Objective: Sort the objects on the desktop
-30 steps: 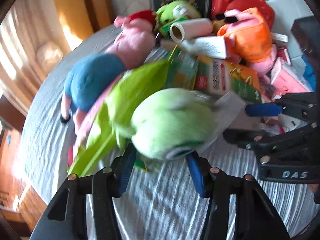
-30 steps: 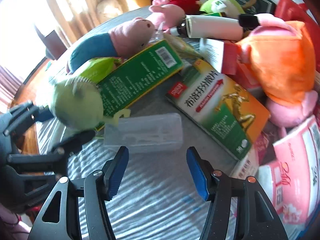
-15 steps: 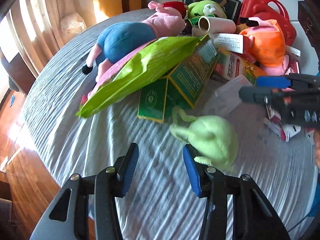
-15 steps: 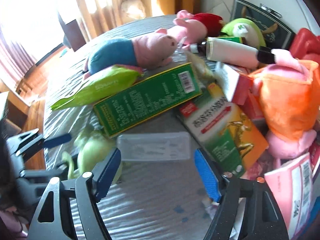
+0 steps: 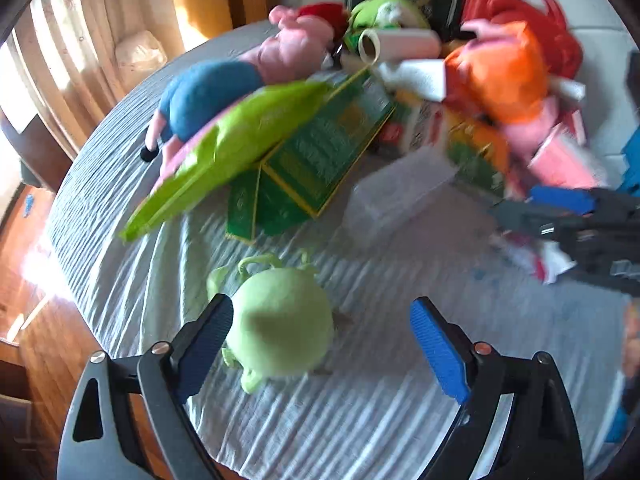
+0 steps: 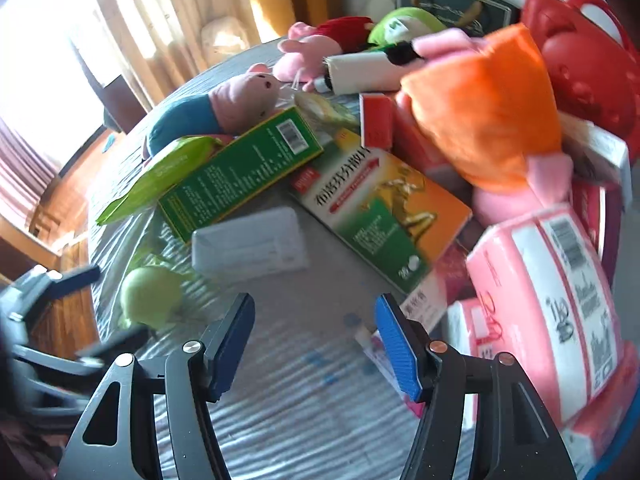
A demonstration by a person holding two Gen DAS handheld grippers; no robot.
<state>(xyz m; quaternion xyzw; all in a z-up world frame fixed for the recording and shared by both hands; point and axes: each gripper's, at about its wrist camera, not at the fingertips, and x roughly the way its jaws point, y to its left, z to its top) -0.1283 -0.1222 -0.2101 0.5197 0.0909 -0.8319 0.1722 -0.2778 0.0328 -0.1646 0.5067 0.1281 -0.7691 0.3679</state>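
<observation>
1. Left wrist view: the left gripper is spread wide and holds nothing. The green plush lies on the striped cloth between the fingers, touching or just beside the left pad, well apart from the right pad. Farther off sit the green box and the clear case; the right gripper enters from the right.

2. Right wrist view: the right gripper is wide and empty. The clear case lies just beyond its fingers, the green plush to the near left, and the medicine box to the far right.
</observation>
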